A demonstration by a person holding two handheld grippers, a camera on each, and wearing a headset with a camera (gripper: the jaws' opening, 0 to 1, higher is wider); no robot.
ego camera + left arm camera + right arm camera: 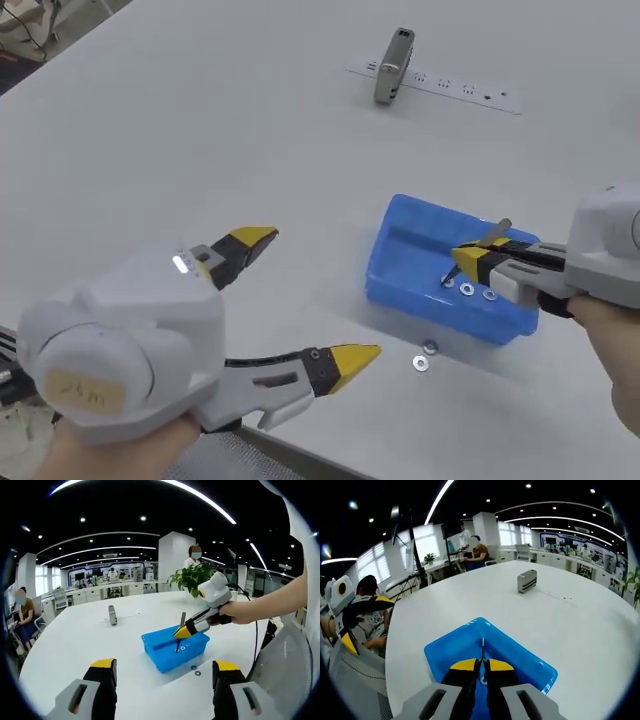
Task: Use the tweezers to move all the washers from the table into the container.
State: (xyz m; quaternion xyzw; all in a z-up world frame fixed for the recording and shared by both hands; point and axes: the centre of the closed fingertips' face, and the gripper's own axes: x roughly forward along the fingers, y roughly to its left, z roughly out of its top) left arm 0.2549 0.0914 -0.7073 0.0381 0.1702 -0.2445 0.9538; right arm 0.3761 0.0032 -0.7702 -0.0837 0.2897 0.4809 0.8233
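Left gripper (pixel 305 296): jaws spread wide, pointing forward. Right gripper (pixel 466 262): jaws clamped on tweezers (pixel 497 232), tips angled downward, hand (pixel 603 325) on handle.

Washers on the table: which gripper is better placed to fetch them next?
Likely right: the right gripper holds the tweezers over the container, near the washers; the left gripper is open, empty.

Your right gripper (pixel 465 258) runs off the head view's right edge, so its body is cut away; its jaws, pressed together on the tweezers (pixel 499 230), cover their middle; whether the tip carries anything is too small to tell; in the right gripper view your jaws hide the near corner of the container (pixel 455 647); in the left gripper view the washers (pixel 198 672) are mere specks.
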